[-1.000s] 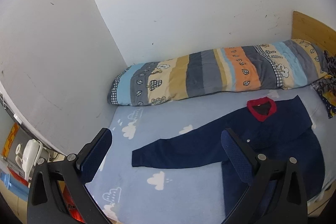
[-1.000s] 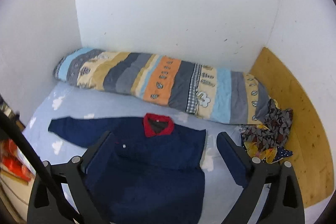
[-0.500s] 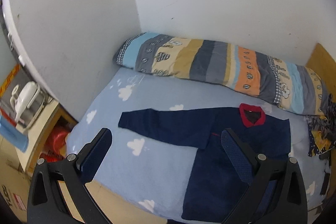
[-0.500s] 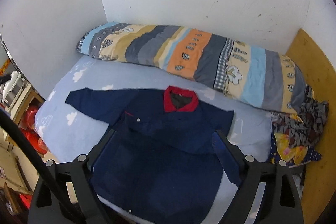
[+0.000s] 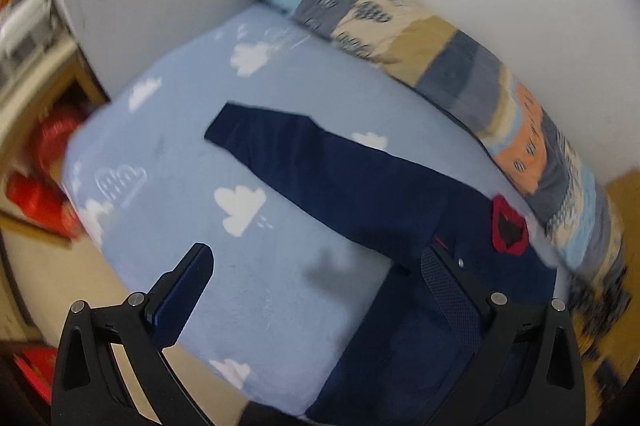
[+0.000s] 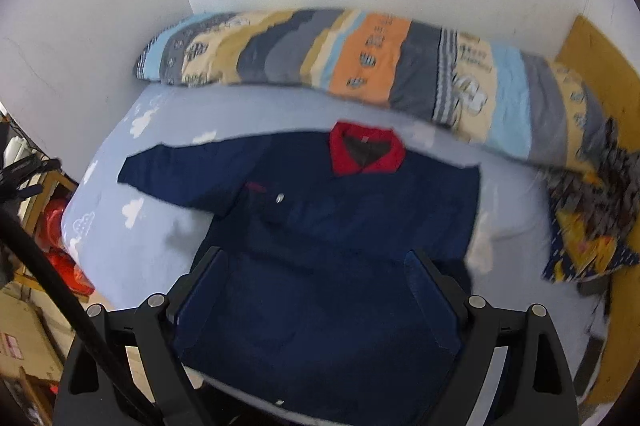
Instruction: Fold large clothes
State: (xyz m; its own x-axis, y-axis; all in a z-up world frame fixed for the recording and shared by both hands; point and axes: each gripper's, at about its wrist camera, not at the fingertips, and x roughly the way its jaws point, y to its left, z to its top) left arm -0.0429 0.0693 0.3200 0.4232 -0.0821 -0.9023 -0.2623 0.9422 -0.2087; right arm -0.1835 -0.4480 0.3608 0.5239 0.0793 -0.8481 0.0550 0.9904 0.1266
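Note:
A navy jacket with a red collar lies flat on the light blue cloud-print bed sheet. One sleeve stretches out to the left; the other side looks folded in. My left gripper hangs open above the sheet beside the jacket's left side, nothing between its fingers. My right gripper stands open over the lower body of the jacket, apart from the cloth.
A rolled striped quilt lies along the white wall behind the jacket. A patterned cloth is heaped at the right by a wooden headboard. Red items and shelving stand off the bed's left edge.
Both grippers have come down toward the bed, so the jacket looks larger. The left view has rolled, tilting the bed. The jacket has not moved.

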